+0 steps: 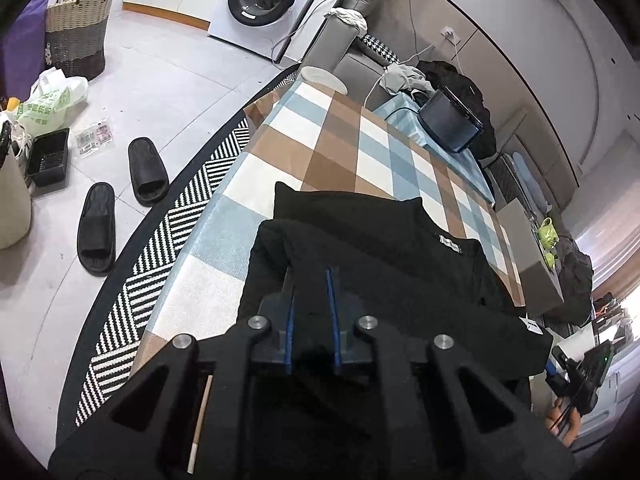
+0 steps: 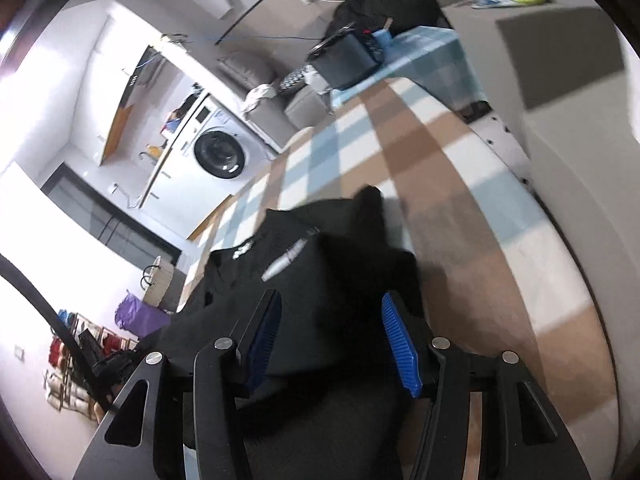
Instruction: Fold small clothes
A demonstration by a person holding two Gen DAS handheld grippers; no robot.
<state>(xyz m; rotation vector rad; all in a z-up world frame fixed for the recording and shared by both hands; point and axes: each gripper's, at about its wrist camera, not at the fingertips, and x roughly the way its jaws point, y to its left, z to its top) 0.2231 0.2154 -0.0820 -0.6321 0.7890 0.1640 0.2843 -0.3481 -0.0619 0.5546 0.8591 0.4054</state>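
One black garment (image 1: 384,264) lies on the checked counter (image 1: 352,136) at its near edge, partly folded, a top layer doubled over a lower one, with two small white labels showing. It looks soft and limp, light, likely to sag and slide out of shape if lifted by one point; my judgement is that it is best taken at a hem or folded edge, both corners together, so the layers stay aligned. The left tool (image 1: 311,270) hangs over the upper layer with its blue pads nearly together; whether cloth is pinched between them I cannot tell. The right tool (image 2: 329,300) is spread wide over the same garment, holding nothing. Beyond it, toward the far edge, stands one dark box (image 1: 448,120). On the floor to the left lie two black slippers (image 1: 120,200), one woven basket (image 1: 78,28) and one washing machine (image 1: 268,0).
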